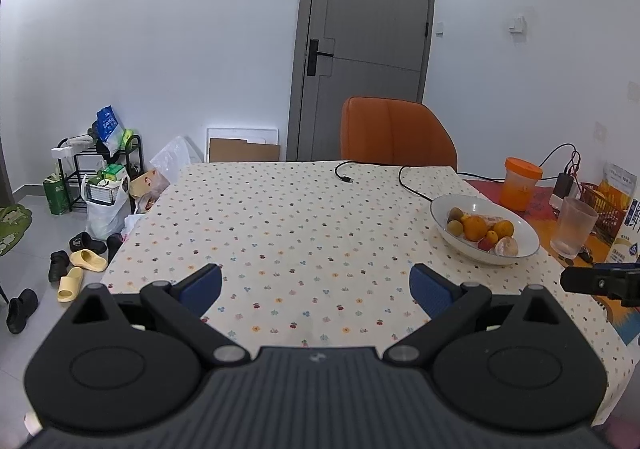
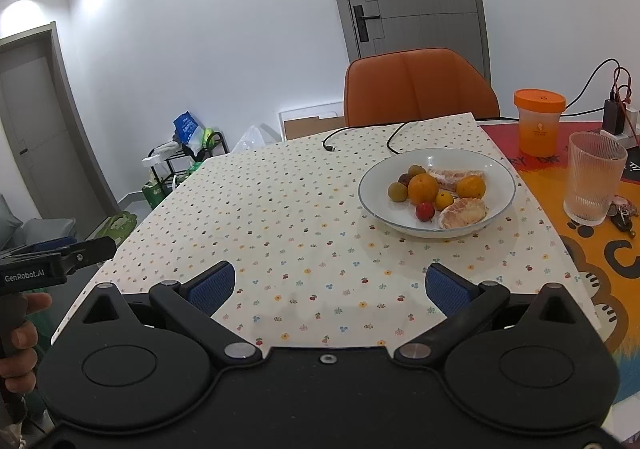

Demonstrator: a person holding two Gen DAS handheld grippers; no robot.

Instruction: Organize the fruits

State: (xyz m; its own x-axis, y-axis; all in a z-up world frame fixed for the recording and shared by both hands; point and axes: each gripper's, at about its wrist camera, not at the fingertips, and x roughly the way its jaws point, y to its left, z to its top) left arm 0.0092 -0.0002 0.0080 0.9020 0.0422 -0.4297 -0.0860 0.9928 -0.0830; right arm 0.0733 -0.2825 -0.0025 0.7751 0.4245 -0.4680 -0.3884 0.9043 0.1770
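A white bowl (image 2: 496, 165) (image 1: 524, 227) stands on the dotted tablecloth at the right. In it lie two oranges (image 2: 423, 189), small green-brown fruits (image 2: 397, 191), a small red fruit (image 2: 425, 211), a small yellow one (image 2: 444, 200) and peeled citrus pieces (image 2: 463, 212). My right gripper (image 2: 330, 289) is open over the near cloth, short of the bowl, holding nothing. My left gripper (image 1: 316, 287) is open too, over the cloth left of the bowl, and empty. Each gripper's tip shows at the edge of the other's view: the right gripper (image 1: 600, 283) and the left gripper (image 2: 80, 255).
An orange-lidded jar (image 2: 538, 123), a ribbed glass (image 2: 592, 179), keys (image 2: 622, 213) and a power strip with cables (image 2: 618, 117) sit right of the bowl. A black cable (image 2: 360, 139) lies on the cloth behind it. An orange chair (image 2: 420, 87) stands at the far edge. A hand (image 2: 18, 329) grips the left handle.
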